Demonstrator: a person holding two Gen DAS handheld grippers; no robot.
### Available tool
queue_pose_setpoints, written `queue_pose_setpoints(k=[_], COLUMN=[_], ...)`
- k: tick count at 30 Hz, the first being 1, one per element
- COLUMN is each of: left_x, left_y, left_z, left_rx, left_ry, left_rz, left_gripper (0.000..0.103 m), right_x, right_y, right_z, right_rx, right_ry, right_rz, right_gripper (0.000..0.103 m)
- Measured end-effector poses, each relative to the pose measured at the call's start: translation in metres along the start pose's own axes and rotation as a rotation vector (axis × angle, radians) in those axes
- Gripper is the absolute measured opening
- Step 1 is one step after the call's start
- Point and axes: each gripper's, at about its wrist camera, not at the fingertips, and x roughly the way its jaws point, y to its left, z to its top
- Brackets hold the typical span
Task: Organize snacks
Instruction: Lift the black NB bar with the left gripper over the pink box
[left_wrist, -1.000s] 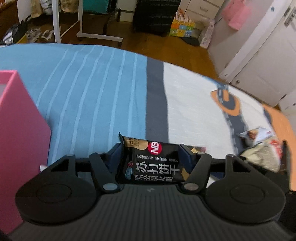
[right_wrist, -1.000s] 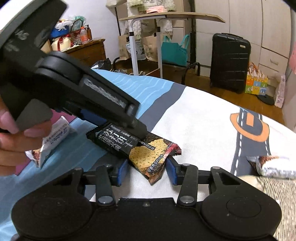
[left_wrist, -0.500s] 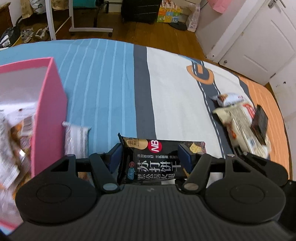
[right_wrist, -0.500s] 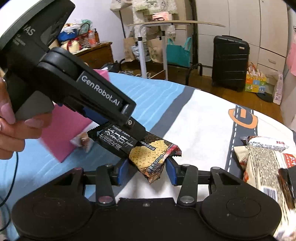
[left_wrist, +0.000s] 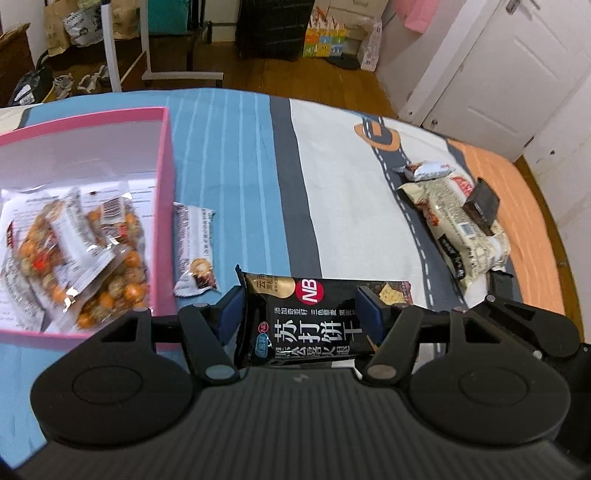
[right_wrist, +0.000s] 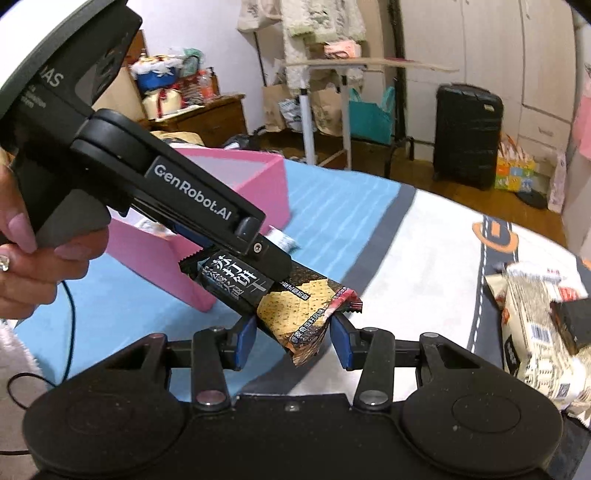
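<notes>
My left gripper (left_wrist: 300, 308) is shut on a black soda cracker packet (left_wrist: 314, 317) and holds it in the air over the bed. In the right wrist view my right gripper (right_wrist: 293, 338) is shut on the other end of the same packet (right_wrist: 299, 306). The left gripper body (right_wrist: 155, 184) reaches in from the left. A pink box (left_wrist: 162, 206) with several snack bags inside stands to the left; it also shows in the right wrist view (right_wrist: 258, 184). A small white snack packet (left_wrist: 194, 251) lies on the bed beside the box.
More snacks lie on the bed at the right: a large beige bag (left_wrist: 458, 225), a small white packet (left_wrist: 424, 171) and a dark box (left_wrist: 482, 206). The large beige bag (right_wrist: 532, 332) also shows in the right wrist view. Beyond the bed are wooden floor, a suitcase (right_wrist: 465, 136) and a white door (left_wrist: 509, 74).
Both grippers have risen with the cracker packet held between them. The pink box and its contents have come into fuller view on the left.
</notes>
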Motion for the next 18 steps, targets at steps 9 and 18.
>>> queue_pose_setpoints(k=[9, 18], left_x=[-0.062, -0.085], left_y=[0.025, 0.074], left_z=[-0.013, -0.016], left_rx=[-0.019, -0.079], left_ry=[-0.146, -0.222], left_rz=[-0.008, 0.081], left_gripper=[0.064, 0.064], right_x=[-0.018, 0.016], right_y=[0.043, 0.070], right_z=[0.029, 0.054], right_rx=[-0.140, -0.188], right_ry=[-0.056, -0.089], right_rz=[0.004, 0.103], right_gripper=[0.049, 0.046])
